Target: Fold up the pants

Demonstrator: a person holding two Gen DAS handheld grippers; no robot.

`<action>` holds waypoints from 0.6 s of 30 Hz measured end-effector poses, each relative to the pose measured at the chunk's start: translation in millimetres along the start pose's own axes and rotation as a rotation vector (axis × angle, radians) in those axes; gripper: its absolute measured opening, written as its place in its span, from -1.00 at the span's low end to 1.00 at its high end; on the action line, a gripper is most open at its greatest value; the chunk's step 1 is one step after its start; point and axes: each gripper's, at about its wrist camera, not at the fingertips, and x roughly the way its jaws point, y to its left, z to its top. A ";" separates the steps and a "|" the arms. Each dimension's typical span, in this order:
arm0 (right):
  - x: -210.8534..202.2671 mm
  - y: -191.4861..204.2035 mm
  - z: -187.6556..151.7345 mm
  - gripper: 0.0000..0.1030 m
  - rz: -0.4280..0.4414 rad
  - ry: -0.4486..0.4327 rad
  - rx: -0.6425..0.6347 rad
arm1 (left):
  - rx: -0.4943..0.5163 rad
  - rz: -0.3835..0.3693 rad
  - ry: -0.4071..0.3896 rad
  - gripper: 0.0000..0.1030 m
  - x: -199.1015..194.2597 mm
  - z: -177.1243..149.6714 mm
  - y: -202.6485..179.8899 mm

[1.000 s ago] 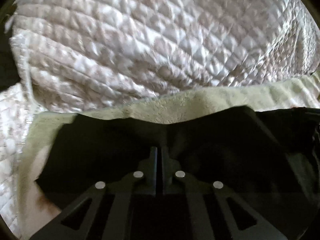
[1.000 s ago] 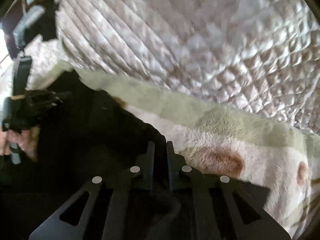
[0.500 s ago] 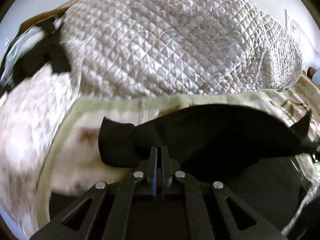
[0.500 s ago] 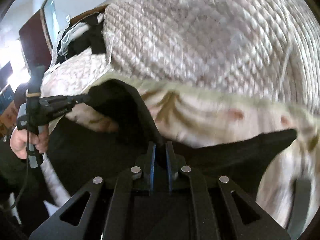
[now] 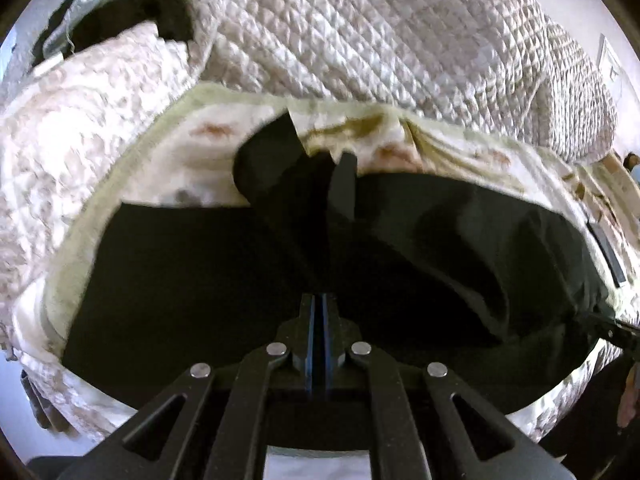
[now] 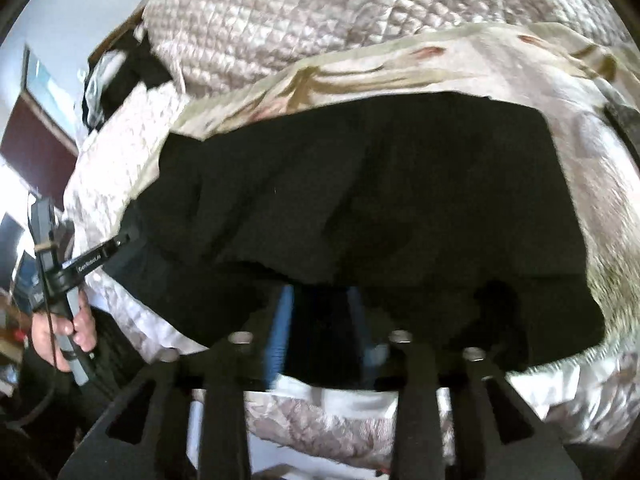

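Black pants lie spread on a cream floral blanket on the bed. My left gripper is shut, and the black cloth runs up into its tips. In the right wrist view the left gripper pinches the pants' left corner. My right gripper hangs over the near edge of the pants. Its jaws are opening; the blue pads stand apart. The loose cloth edge drapes over and between them, and neither pad presses on it.
A pale quilted cover is heaped behind the blanket. Dark clothes lie at the far left. A dark flat object rests on the blanket at the right. A person's hand holds the left gripper's handle.
Both grippers have drawn back toward the bed's near edge, pulling the black cloth with them. The right jaws, shut on the cloth before, have now parted. The left stays shut.
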 end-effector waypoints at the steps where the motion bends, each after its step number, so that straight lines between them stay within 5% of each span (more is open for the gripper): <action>1: -6.1 -1.5 -1.0 -0.03 0.002 -0.023 0.016 | 0.002 -0.002 -0.015 -0.78 -3.5 4.4 0.7; 5: -21.2 -7.7 -4.2 -0.02 0.025 -0.075 0.099 | 0.020 -0.023 -0.074 0.03 -7.0 34.1 -5.7; 11: -18.4 -26.9 -12.2 -0.02 0.033 -0.050 0.256 | 0.088 0.035 -0.041 0.06 38.9 69.9 -25.5; 18: -14.5 -49.9 -10.4 -0.02 0.016 -0.081 0.357 | 0.118 0.052 0.072 0.04 94.5 69.9 -32.9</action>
